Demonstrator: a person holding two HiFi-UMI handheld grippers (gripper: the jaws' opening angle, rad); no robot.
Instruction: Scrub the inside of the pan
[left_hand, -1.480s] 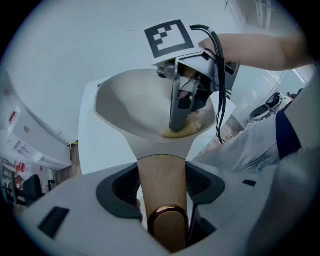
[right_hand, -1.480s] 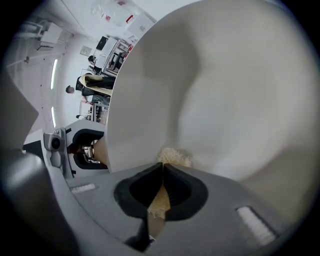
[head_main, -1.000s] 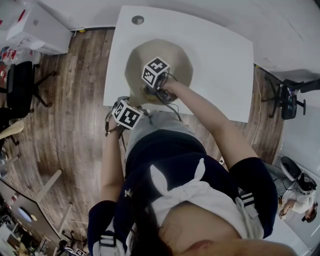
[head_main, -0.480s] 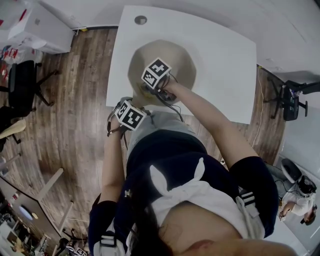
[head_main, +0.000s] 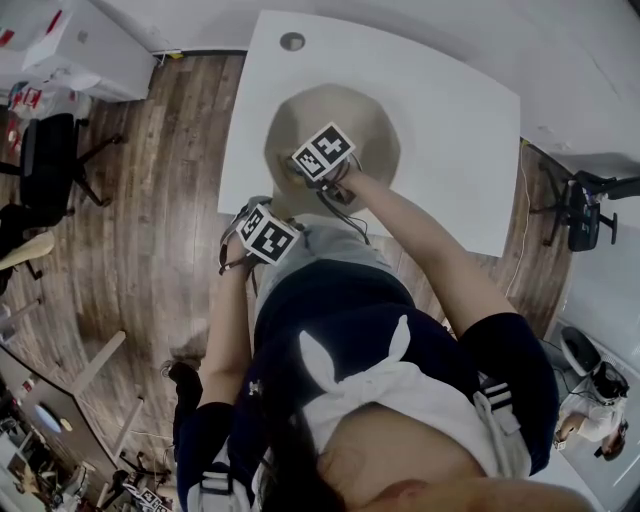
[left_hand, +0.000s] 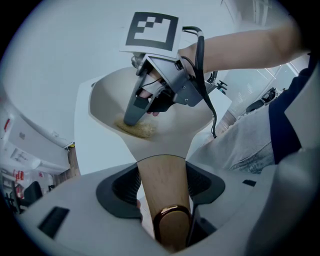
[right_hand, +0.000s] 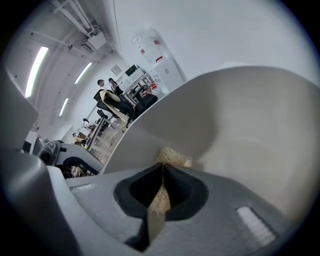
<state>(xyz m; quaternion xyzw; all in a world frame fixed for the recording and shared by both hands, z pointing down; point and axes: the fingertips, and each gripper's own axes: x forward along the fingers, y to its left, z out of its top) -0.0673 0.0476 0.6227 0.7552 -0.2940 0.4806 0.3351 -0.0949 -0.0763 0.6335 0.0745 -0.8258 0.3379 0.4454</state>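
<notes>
Both are clamped: left gripper (left_hand: 161, 172) on the round beige pan (left_hand: 107, 97)'s smooth wooden handle (left_hand: 162, 187) at 6 o'clock, right gripper (right_hand: 162, 167) on a coarse fibrous scourer (right_hand: 174, 158) touching the pan's inside.

Pan (head_main: 335, 130): on your table (head_main: 450, 120), upper centre of the head view.
Handle (left_hand: 161, 172): at the pan's lower left, pointing toward you, between the jaws of your left gripper (left_hand: 162, 195).
Scrub pad (left_hand: 139, 130): inside the pan, under your right gripper (left_hand: 131, 117).
Chair (head_main: 45, 165): far left, well apart from the table.
</notes>
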